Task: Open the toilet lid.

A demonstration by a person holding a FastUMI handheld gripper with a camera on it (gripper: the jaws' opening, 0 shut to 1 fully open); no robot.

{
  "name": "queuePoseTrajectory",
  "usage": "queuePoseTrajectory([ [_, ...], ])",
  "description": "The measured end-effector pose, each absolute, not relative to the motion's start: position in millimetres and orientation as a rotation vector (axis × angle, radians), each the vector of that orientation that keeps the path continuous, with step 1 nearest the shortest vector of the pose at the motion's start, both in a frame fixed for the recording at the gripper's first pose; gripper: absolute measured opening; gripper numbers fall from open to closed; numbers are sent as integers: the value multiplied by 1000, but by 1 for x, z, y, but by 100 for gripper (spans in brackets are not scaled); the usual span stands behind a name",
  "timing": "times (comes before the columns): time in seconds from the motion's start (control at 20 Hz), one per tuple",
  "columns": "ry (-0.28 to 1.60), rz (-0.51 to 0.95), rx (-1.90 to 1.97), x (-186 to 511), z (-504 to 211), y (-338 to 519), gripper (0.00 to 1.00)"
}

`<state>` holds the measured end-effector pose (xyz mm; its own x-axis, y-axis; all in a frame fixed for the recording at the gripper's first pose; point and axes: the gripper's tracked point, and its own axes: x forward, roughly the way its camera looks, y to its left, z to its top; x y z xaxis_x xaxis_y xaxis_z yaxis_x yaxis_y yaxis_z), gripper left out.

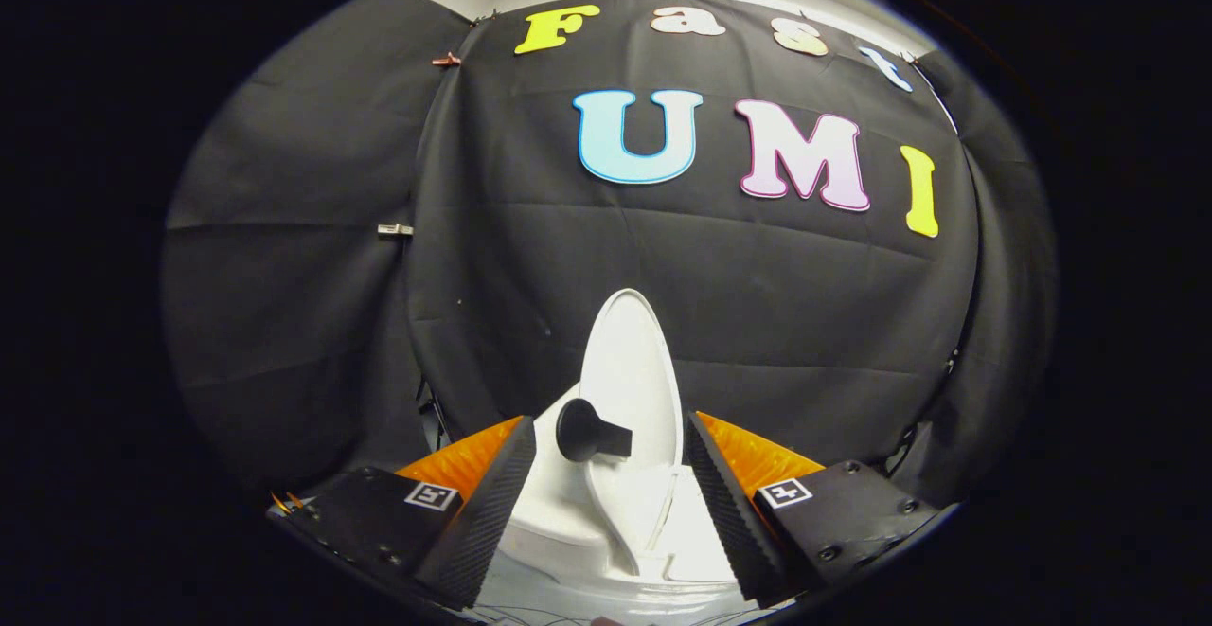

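The toilet lid [632, 370] stands raised in the lower middle of the frame, a smooth white oval seen nearly edge-on, its narrow top rising against the black cloth wall [739, 257]. A black knob with a short stem [589, 431] sticks out from the lid's left face, low down. Below the lid, the white toilet body [568, 522] curves down toward the bottom of the frame. The gripper [611, 503] sits at the bottom centre with its jaws released and spread wide, nothing between them but the toilet beyond. Its ribbed black fingers [483, 522] flank the lid's base, orange backing behind each, apart from the lid.
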<state>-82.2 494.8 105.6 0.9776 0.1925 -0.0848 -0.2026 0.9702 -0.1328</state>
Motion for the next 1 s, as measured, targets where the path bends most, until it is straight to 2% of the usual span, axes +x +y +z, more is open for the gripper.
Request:
queuePoseTrajectory([
  [0.3, 43, 209, -121, -98, 115, 418, 99],
  [1.0, 101, -6, -92, -33, 33, 152, 99],
])
